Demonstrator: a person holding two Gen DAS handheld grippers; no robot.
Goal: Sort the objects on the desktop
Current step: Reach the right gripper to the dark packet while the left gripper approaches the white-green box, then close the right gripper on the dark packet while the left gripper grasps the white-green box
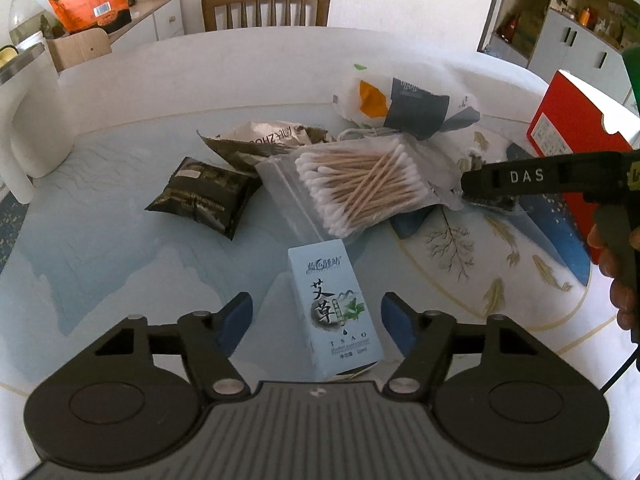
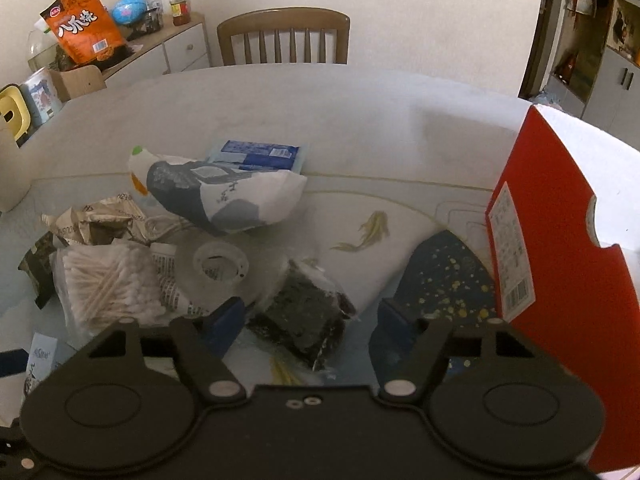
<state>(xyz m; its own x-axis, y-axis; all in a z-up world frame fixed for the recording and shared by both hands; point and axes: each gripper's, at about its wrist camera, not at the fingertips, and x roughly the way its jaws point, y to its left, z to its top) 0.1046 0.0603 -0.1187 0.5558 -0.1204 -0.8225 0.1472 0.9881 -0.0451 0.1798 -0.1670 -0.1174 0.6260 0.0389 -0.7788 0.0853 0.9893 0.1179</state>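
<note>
My left gripper (image 1: pixel 316 320) is open, its blue fingers on either side of a light blue carton (image 1: pixel 334 312) that lies on the table, not touching it. Behind it lie a bag of cotton swabs (image 1: pixel 360 188), a dark packet (image 1: pixel 202 196) and crumpled wrappers (image 1: pixel 260 138). My right gripper (image 2: pixel 308 320) is open above a clear bag of dark seaweed snack (image 2: pixel 304 312); it also shows from the side in the left wrist view (image 1: pixel 470 184). A roll of clear tape (image 2: pixel 218 268) and the swabs (image 2: pixel 108 284) lie to its left.
A tall red box (image 2: pixel 560 280) stands at the right, close to my right gripper; it also shows in the left wrist view (image 1: pixel 568 128). A white and blue pouch (image 2: pixel 224 196) and a blue tissue pack (image 2: pixel 260 154) lie behind. A wooden chair (image 1: pixel 266 8) stands at the table's far edge.
</note>
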